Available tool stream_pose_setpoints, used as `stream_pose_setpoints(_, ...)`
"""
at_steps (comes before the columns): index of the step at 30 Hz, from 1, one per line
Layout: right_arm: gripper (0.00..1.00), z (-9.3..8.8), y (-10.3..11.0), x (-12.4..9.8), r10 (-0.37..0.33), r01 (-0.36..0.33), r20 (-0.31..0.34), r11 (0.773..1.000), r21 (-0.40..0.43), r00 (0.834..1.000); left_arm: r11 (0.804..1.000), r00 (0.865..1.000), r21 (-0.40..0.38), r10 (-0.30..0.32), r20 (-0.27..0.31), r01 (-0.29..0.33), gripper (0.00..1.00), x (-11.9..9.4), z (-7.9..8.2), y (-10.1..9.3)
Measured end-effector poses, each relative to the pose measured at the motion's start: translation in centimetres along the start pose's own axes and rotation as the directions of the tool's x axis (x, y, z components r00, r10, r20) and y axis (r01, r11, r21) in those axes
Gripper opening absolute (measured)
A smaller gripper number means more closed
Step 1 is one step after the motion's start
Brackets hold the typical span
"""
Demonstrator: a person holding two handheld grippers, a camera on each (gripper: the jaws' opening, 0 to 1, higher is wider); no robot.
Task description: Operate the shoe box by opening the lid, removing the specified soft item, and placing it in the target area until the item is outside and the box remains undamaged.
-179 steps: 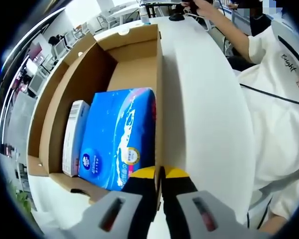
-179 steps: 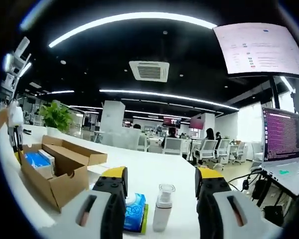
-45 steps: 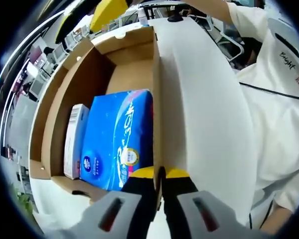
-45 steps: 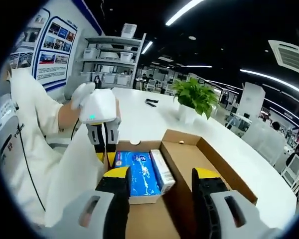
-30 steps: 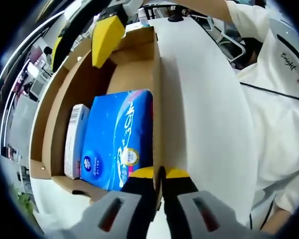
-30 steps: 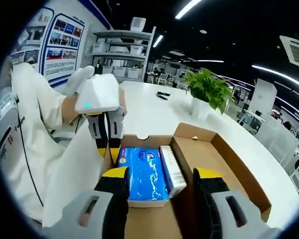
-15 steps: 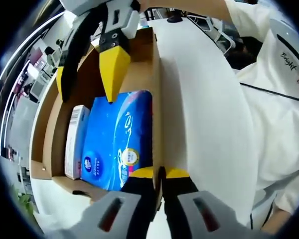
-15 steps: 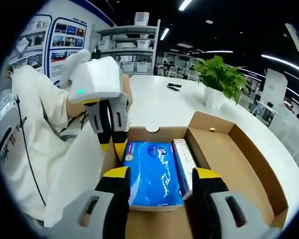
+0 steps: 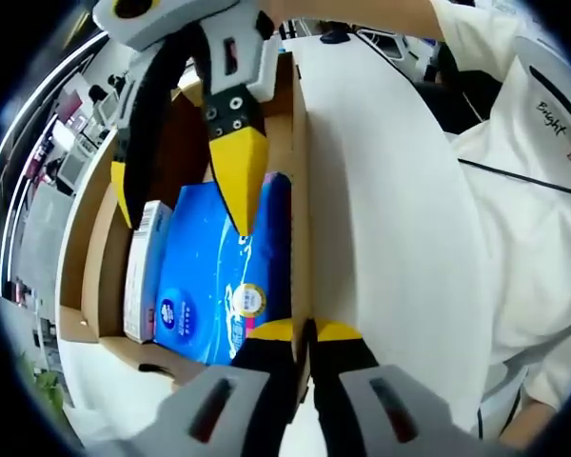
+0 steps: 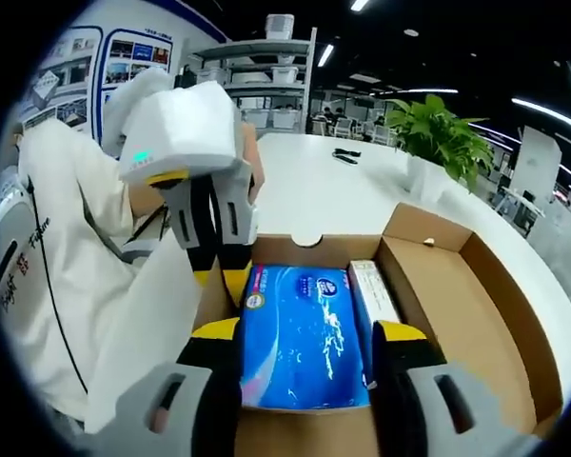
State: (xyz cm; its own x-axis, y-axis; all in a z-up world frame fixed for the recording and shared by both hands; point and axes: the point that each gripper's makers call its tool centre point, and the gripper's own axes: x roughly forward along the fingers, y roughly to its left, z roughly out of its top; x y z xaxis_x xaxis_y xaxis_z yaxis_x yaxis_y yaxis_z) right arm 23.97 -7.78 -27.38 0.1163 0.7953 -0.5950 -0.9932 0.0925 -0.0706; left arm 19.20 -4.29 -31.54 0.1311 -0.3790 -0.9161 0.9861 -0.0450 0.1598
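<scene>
Right tool (image 9: 186, 195) has dropped, jaws wide, astride blue soft tissue pack (image 10: 300, 333) in open cardboard shoe box (image 10: 476, 286); grasp imminent. Left tool (image 9: 303, 333) still pinches box wall.

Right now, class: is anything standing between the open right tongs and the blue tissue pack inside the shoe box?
Nothing visible does. The lid is folded back, pinched by the left tongs, so the shoe box is open. The right tongs hang open over the blue tissue pack, with a white carton beside it.
</scene>
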Motion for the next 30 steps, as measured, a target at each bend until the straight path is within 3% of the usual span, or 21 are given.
stream_pose_setpoints(6, 0.6, -1.7, 0.4, 0.7, 0.049, -0.049, -0.058, 0.999, -0.002, 0.997, 1.0, 1.0, -0.002, -0.004, -0.002, 0.004, 0.03, 0.0, 0.0, 0.0)
stream_pose_setpoints(10, 0.62, -1.7, -0.1, 0.8, 0.038, -0.038, -0.06, 0.999, 0.002, 0.997, 1.0, 1.0, -0.001, -0.001, 0.001, 0.001, 0.03, 0.0, 0.0, 0.1)
stream_pose_setpoints(19, 0.62, -2.4, -0.2, 1.4, 0.017, -0.018, -0.147, 1.0, -0.006, 0.989, 1.0, 1.0, 0.001, -0.002, -0.005, 0.002, 0.03, 0.0, 0.0, 0.1)
stream_pose_setpoints(30, 0.58, -2.7, -0.3, 0.8, 0.033, -0.033, -0.129, 0.999, 0.002, 0.991, 1.0, 1.0, -0.001, -0.006, 0.003, 0.006, 0.03, 0.0, -0.1, 0.2)
